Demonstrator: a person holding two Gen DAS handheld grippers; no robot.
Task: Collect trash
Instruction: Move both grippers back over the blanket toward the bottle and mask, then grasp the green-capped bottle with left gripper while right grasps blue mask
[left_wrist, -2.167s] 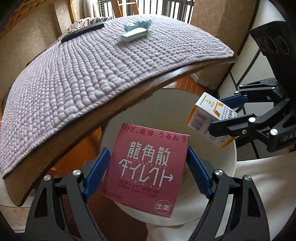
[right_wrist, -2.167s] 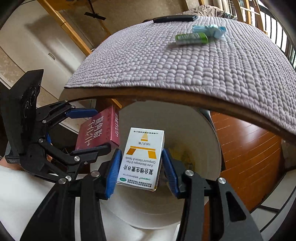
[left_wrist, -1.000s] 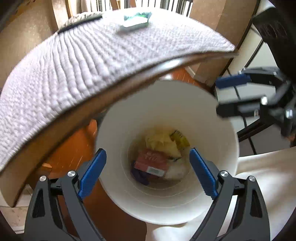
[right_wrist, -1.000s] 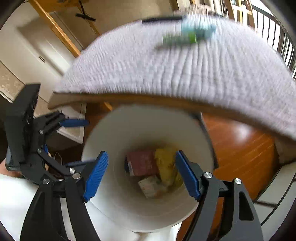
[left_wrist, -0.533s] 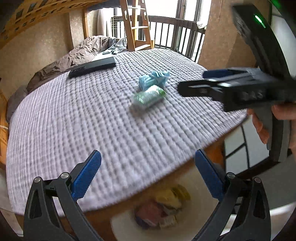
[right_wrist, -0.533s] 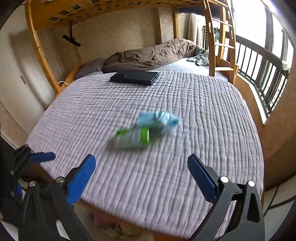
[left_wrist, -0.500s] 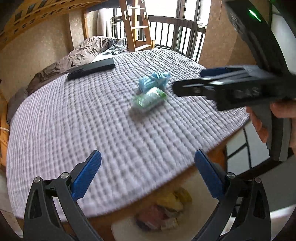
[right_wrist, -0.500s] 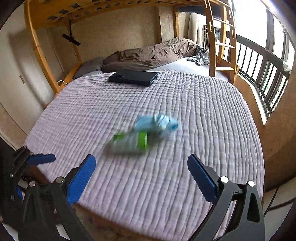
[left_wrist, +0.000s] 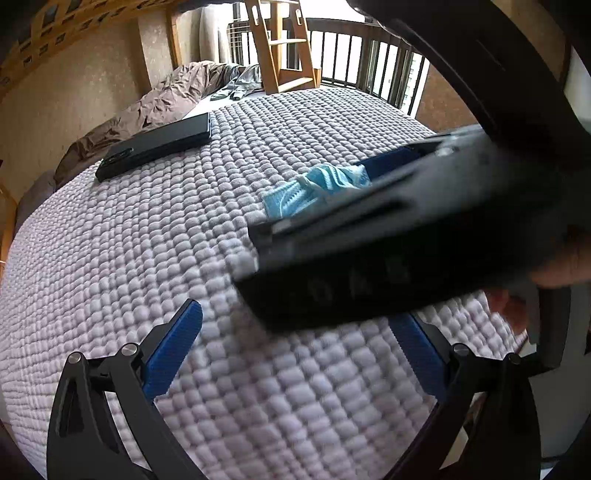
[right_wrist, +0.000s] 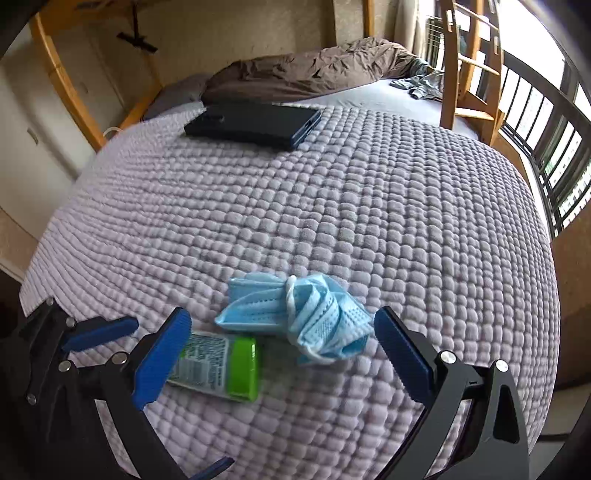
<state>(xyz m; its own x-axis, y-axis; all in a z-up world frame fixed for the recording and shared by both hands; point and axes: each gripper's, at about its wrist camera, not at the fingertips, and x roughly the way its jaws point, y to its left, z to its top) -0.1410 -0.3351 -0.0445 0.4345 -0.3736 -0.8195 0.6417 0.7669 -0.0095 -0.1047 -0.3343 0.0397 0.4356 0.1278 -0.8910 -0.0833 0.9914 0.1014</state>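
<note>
Left wrist view: left gripper hangs over the quilted lilac blanket, blue pads spread wide w/ nothing btwn them, only bare blanket below. The right gripper cuts across the frame just ahead, a blurred black body w/ one blue pad tip showing; a hand grips it at the right edge. Behind that body, the crumpled blue face mask lies on the blanket, partly hidden. A black phone lies flat near the blanket's far-left side, well apart from the mask. Brown bedding, a wooden ladder and a dark railing sit beyond.

Right wrist view: right gripper is released, jaws wide, empty. The face mask sits on the blanket btwn the two pads, closer to the right one, touching neither as far as can be seen. A small tube w/ a green cap lies just beside the mask on its near-left, its tail end tucked behind the left pad. Left gripper shows at lower left, blue tips apart. The phone lies at the blanket's far edge, w/ brown bedding behind it.
</note>
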